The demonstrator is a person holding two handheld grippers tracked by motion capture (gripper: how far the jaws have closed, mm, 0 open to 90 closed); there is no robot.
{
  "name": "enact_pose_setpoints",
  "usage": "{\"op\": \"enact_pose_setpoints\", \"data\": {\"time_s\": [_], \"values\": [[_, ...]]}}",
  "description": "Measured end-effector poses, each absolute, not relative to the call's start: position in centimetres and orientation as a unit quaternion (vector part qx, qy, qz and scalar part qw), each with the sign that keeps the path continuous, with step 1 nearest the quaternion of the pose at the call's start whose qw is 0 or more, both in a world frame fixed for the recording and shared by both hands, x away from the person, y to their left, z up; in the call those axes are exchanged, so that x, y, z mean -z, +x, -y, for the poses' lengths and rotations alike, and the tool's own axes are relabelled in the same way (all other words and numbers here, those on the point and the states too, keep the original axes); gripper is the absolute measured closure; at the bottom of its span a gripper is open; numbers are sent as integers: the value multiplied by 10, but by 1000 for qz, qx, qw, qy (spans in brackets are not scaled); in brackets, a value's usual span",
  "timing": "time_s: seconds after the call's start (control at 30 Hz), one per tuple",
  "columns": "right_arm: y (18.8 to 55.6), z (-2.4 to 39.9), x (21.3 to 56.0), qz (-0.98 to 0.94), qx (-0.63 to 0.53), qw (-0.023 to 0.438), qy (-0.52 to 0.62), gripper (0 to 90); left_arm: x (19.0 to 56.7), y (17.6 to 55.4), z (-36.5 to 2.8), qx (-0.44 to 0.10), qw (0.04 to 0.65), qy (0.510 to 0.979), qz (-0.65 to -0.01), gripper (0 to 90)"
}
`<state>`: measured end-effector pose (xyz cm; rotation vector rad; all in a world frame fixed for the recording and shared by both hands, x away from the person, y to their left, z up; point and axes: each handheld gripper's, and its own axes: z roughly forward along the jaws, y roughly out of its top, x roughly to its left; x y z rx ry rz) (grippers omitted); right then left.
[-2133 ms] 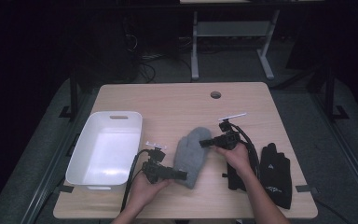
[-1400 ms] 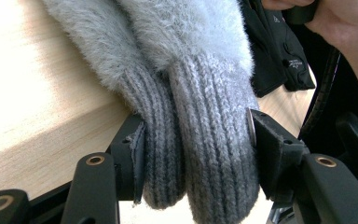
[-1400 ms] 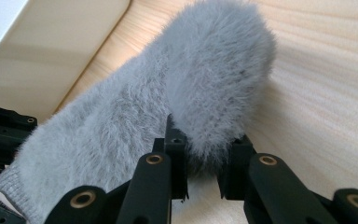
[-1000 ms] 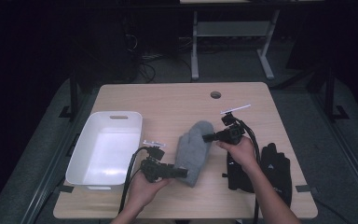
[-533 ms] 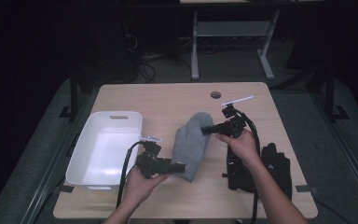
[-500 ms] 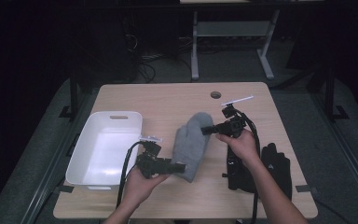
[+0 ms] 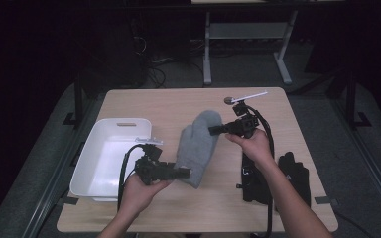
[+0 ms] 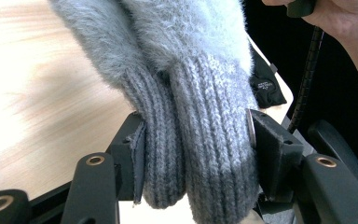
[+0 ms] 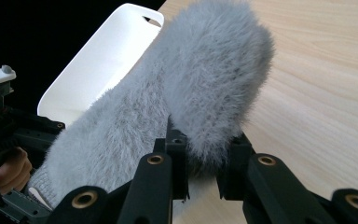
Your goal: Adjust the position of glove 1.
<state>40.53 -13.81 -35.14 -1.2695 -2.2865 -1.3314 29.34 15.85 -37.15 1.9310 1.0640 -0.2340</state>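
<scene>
Wood table [image 7: 178, 104]: grey mitten [image 7: 198, 144] held btwn L gripper [image 7: 184, 173] clamping cuff, R gripper [image 7: 212, 131] pinching tip; white tub [image 7: 92, 171] nearby.

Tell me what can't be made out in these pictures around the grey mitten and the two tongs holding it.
- Grey mitten: its cuff end, in the left gripper view, runs off the bottom edge between the left tongs.
- Mitten tip, right gripper view: the pinched part sits behind the right tongs.
- Black gloves, high view: partly covered by the person's right forearm; how many, unclear.
- White tray: near rim hidden by the left hand.
</scene>
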Motion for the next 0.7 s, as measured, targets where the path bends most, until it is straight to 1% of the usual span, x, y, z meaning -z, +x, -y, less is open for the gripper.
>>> {"op": "enact_pose_setpoints", "data": {"time_s": [0.23,0.4,0.7], "values": [[408,132,344,772,462,107,-424,770,361,294,-166,87,450,780,-427,437],[411,125,331,770,470,104,-419,770,352,295,-175,81,455,778,-426,436],[414,112,320,774,472,108,-408,770,346,295,-188,75,461,774,-427,435]]}}
